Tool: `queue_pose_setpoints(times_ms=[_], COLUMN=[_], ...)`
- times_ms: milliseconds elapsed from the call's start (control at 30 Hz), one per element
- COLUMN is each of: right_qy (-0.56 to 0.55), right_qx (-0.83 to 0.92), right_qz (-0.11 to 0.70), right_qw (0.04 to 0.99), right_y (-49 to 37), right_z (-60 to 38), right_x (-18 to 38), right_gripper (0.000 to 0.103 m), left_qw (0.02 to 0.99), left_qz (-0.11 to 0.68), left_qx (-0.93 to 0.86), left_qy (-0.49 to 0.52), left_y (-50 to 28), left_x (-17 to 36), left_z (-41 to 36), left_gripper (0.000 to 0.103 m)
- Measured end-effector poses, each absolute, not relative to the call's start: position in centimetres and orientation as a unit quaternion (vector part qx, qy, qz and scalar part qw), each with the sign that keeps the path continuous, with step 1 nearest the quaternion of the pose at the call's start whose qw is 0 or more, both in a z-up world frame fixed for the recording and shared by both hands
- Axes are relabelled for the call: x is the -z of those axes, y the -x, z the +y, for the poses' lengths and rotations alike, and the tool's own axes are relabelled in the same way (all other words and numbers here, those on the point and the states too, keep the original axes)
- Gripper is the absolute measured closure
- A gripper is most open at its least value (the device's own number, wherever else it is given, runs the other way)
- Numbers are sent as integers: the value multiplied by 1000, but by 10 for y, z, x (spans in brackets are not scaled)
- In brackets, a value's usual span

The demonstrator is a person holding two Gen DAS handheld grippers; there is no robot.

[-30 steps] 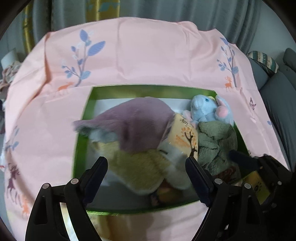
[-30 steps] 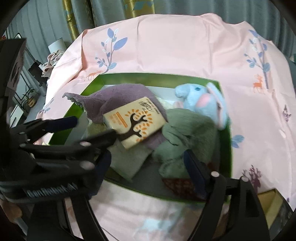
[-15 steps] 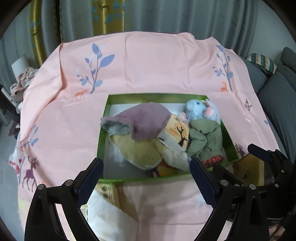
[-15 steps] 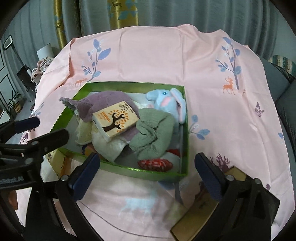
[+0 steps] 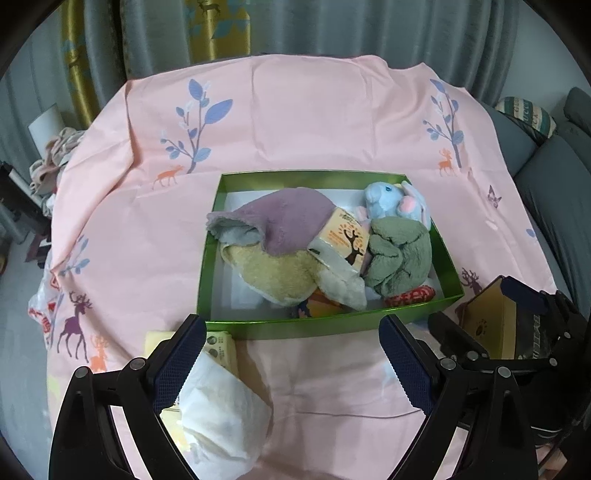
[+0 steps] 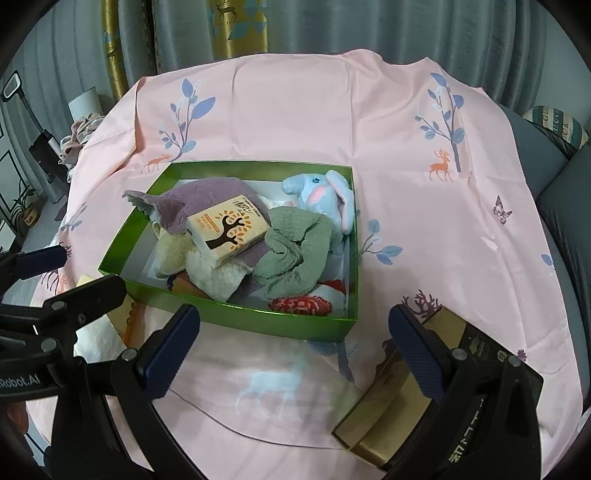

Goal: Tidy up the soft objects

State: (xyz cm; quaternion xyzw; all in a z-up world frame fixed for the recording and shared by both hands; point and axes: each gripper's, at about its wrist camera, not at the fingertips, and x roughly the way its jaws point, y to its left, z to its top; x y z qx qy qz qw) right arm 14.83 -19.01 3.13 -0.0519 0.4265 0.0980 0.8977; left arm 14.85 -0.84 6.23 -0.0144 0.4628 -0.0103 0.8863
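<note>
Left wrist view: the green box [image 5: 325,326] on the pink surface [image 5: 295,122] already holds the towels and the blue plush [image 5: 388,199] — both grippers' fingers just spread wide, gripping nothing. I'd take the white tissue bundle [image 5: 221,417] under the left gripper [image 5: 291,363] next — grab mid-bunch, nothing trailing.

A pink tablecloth [image 5: 303,110] printed with blue trees and orange deer fills most of both views. Grey curtains [image 6: 332,29] with a gold deer-patterned panel [image 6: 236,26] hang along the top. At the right edge sits a grey sofa [image 5: 554,177] with a striped cushion [image 5: 524,114]. A bundle of pale clothes [image 5: 51,162] lies at the left edge.
</note>
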Motion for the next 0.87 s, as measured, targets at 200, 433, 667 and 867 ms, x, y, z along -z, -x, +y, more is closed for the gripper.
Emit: queue_pose_setpoints(times_ms=[200, 433, 667, 867], right_qy=[61, 60, 58, 55], right_qx=[-91, -84, -85, -85], right_qz=[421, 422, 424, 424], right_qw=[900, 901, 900, 900], right_y=[-147, -153, -157, -157], right_z=[-192, -194, -195, -195], right_x=[-34, -34, -33, -32], right_gripper=[1, 1, 1, 1], left_qw=[885, 881, 878, 878], left_qz=[465, 473, 478, 478], left_qx=[-2, -11, -14, -16], left_qy=[13, 16, 25, 24], left_y=[-149, -156, -162, -163], left_x=[-63, -59, -55, -53], left_z=[-4, 0, 5, 5], left_gripper=[8, 8, 8, 8])
